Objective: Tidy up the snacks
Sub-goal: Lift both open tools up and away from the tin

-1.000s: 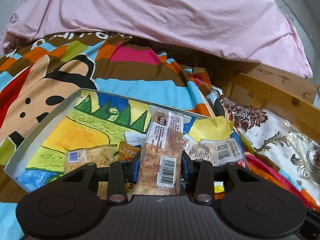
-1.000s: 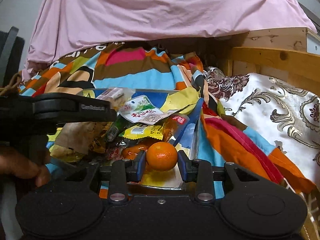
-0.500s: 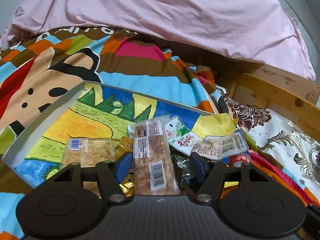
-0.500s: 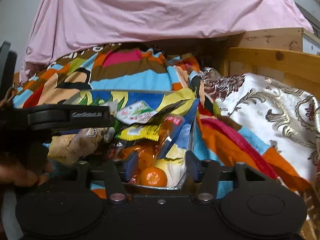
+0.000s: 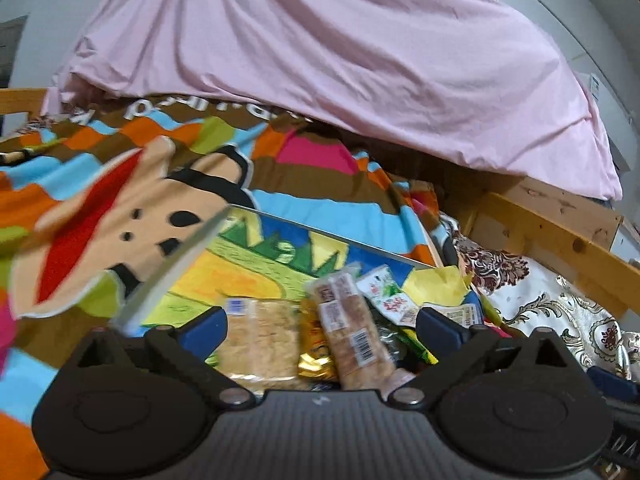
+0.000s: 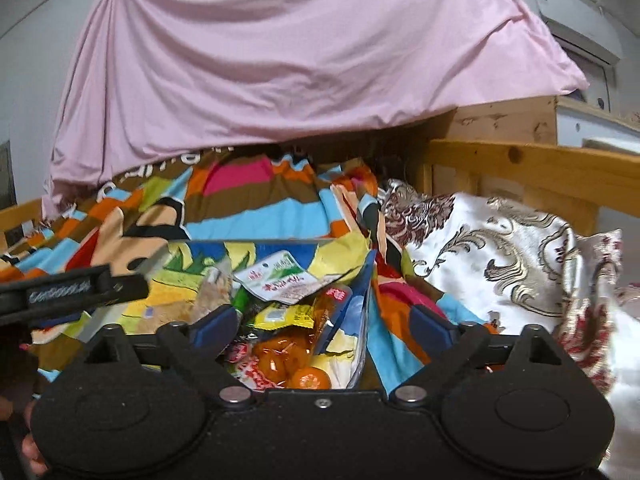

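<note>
A shallow box (image 5: 176, 264) lined with a bright drawing lies on the bed and holds several snacks. My left gripper (image 5: 322, 326) hovers over its near end, jaws opening wide. The long biscuit packet (image 5: 352, 332) lies in the box between the fingers, untouched, beside a flat cracker packet (image 5: 260, 340) and a white-green sachet (image 5: 384, 296). My right gripper (image 6: 324, 324) is over the box's right wall (image 6: 360, 320), its jaws also opening, with nothing pressed between them. A mandarin (image 6: 310, 380) rests in the box below it, next to a yellow packet (image 6: 286, 314). The left gripper (image 6: 80, 288) shows at the left.
A striped cartoon blanket (image 5: 120, 200) lies under the box, with a pink sheet (image 5: 320, 60) draped behind. A wooden bed rail (image 5: 560, 232) and a white-gold patterned cloth (image 6: 500, 260) are to the right. A hand (image 6: 28, 448) shows at the lower left.
The left gripper let go of the biscuit packet and the right let go of the mandarin. Both opened wide and drew back and up; both items now lie in the box.
</note>
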`<move>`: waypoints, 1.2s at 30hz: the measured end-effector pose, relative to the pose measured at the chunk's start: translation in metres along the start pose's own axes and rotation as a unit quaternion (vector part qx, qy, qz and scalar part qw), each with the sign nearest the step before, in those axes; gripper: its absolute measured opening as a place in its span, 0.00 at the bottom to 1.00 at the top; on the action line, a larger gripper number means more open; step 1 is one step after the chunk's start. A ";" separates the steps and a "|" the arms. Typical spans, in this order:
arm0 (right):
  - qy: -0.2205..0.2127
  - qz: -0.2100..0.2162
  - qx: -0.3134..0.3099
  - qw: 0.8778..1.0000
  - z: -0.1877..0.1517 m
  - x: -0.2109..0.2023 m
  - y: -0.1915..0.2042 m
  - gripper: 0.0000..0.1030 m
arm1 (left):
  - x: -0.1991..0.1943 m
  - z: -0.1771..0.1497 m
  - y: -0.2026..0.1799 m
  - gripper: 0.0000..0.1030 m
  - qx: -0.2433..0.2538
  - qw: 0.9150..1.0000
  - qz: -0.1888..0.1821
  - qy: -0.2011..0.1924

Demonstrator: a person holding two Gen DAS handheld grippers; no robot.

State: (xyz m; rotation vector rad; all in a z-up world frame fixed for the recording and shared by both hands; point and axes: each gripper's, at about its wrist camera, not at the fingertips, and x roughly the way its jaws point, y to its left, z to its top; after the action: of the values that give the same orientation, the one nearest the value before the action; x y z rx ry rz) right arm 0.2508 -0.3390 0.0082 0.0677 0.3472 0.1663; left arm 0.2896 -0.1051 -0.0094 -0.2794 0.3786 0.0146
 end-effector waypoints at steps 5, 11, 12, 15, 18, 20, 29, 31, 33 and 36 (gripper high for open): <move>-0.013 0.012 -0.019 1.000 0.005 -0.031 0.018 0.99 | -0.040 -0.002 0.017 0.99 0.005 1.000 0.019 -0.003; -0.024 0.030 -0.021 0.999 0.005 -0.067 0.044 0.99 | -0.089 -0.007 0.040 0.99 0.002 0.999 0.040 -0.004; -0.025 0.031 -0.022 0.999 0.004 -0.072 0.048 0.99 | -0.096 -0.008 0.044 0.99 0.003 0.999 0.044 -0.005; -0.023 0.035 -0.023 0.999 0.000 -0.086 0.054 0.99 | -0.116 -0.011 0.052 0.99 0.013 0.998 0.053 -0.008; -0.016 0.036 -0.020 0.999 -0.007 -0.102 0.059 0.99 | -0.135 -0.013 0.060 0.99 0.021 0.998 0.061 -0.008; -0.013 0.036 -0.018 0.999 -0.012 -0.110 0.062 0.99 | -0.145 -0.014 0.066 0.99 0.023 0.998 0.062 -0.007; 0.000 0.030 -0.018 0.999 -0.028 -0.138 0.073 0.99 | -0.182 -0.022 0.075 0.99 0.043 0.997 0.058 -0.006; 0.002 0.029 -0.021 0.999 -0.031 -0.142 0.075 0.99 | -0.188 -0.025 0.075 0.99 0.050 0.997 0.057 -0.006; 0.004 0.027 -0.022 0.999 -0.033 -0.145 0.076 0.99 | -0.193 -0.028 0.077 0.99 0.052 0.997 0.056 -0.005; 0.009 0.025 -0.024 0.999 -0.037 -0.149 0.078 0.99 | -0.199 -0.031 0.079 0.99 0.048 0.997 0.057 -0.004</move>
State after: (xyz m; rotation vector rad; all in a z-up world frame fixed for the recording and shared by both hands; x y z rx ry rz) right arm 0.0880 -0.2869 0.0302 0.0269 0.3596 0.2258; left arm 0.0884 -0.0299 0.0151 -0.1620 0.3853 0.1087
